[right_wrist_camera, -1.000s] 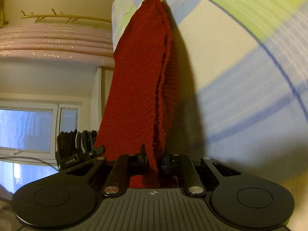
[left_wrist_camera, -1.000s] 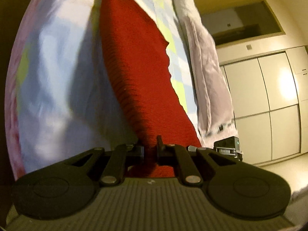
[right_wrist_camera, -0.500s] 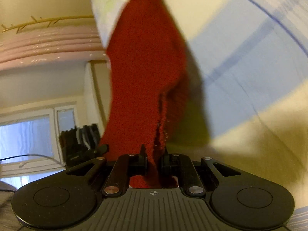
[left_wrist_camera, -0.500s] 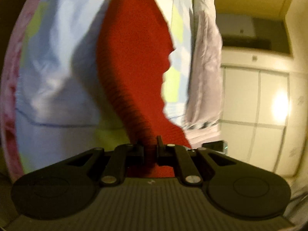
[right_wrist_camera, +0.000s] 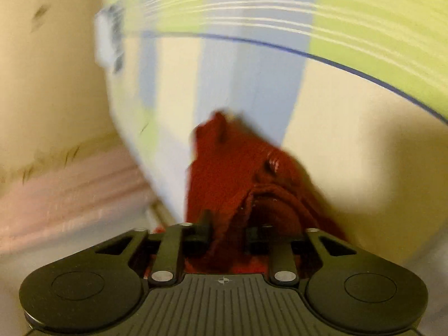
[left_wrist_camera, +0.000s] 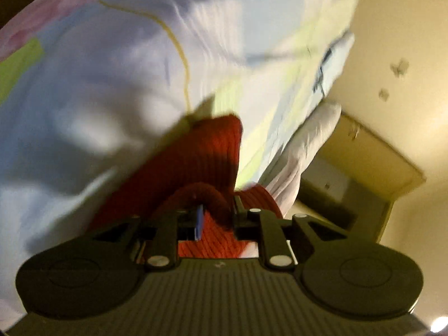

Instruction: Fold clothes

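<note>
The red knit garment (left_wrist_camera: 196,168) lay bunched between both sets of jaws, which stood parted, cloth loose inside; its length ran forward over the bed (right_wrist_camera: 336,98).

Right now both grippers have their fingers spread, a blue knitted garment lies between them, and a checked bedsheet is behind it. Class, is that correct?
One detail is wrong: the knitted garment is red, not blue, as both wrist views show. The left gripper and right gripper do have their fingers spread with it between them, and the checked bedsheet is behind.
</note>
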`<state>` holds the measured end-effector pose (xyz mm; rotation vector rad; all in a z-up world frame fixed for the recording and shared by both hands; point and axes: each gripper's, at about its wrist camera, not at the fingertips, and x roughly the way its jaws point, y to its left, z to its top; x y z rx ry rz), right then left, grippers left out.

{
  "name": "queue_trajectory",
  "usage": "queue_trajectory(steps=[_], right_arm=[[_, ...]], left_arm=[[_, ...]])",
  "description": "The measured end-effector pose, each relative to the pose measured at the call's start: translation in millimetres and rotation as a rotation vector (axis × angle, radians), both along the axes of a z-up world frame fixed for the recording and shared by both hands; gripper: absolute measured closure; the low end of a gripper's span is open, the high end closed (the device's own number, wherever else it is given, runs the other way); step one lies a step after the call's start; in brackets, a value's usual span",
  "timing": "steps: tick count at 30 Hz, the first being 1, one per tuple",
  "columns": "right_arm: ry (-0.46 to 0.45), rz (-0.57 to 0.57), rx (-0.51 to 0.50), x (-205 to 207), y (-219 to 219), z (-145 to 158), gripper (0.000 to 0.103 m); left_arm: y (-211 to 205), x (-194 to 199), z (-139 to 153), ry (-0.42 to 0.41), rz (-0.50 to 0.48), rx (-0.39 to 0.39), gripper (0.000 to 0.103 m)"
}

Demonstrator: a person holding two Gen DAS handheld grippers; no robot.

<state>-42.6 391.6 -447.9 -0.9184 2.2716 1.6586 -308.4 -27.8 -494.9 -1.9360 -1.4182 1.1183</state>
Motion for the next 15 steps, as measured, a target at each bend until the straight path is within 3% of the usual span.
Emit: queue_trajectory(steps=[1, 4, 5, 6, 7, 10, 11, 15], right_arm=[[0.018, -0.038, -0.012, -2, -1, -5, 0.068], [0.116, -0.118, -0.006, 1, -1, -3, 0.043], [0.157, -0.145, 0.016, 5, 0, 2, 0.03], [0.188, -0.169, 0.054, 7, 2, 9, 0.025], [0.219, -0.193, 0.092, 10, 4, 16, 0.024], [0.241, -0.2, 0.239, 21, 15, 37, 0.023], [0.236, -0.173, 0.305, 21, 16, 46, 0.023], [0.157, 0.182, 0.678, -1, -12, 80, 0.023]], left_arm=[[1, -3, 0, 0.006, -0.01, 0.009, 0.088], [-6, -11, 8, 0.049, -0.05, 0.045, 0.084], [-12, -15, 12, 0.07, -0.036, 0.052, 0.078], [-18, -20, 17, 0.092, -0.021, 0.058, 0.064], [-25, -25, 21, 0.113, -0.007, 0.065, 0.055], [-43, -39, 35, 0.176, 0.036, 0.086, 0.055], [-47, -44, 40, 0.207, 0.038, 0.089, 0.055], [-16, -49, 73, 0.568, -0.264, 0.002, 0.055]])
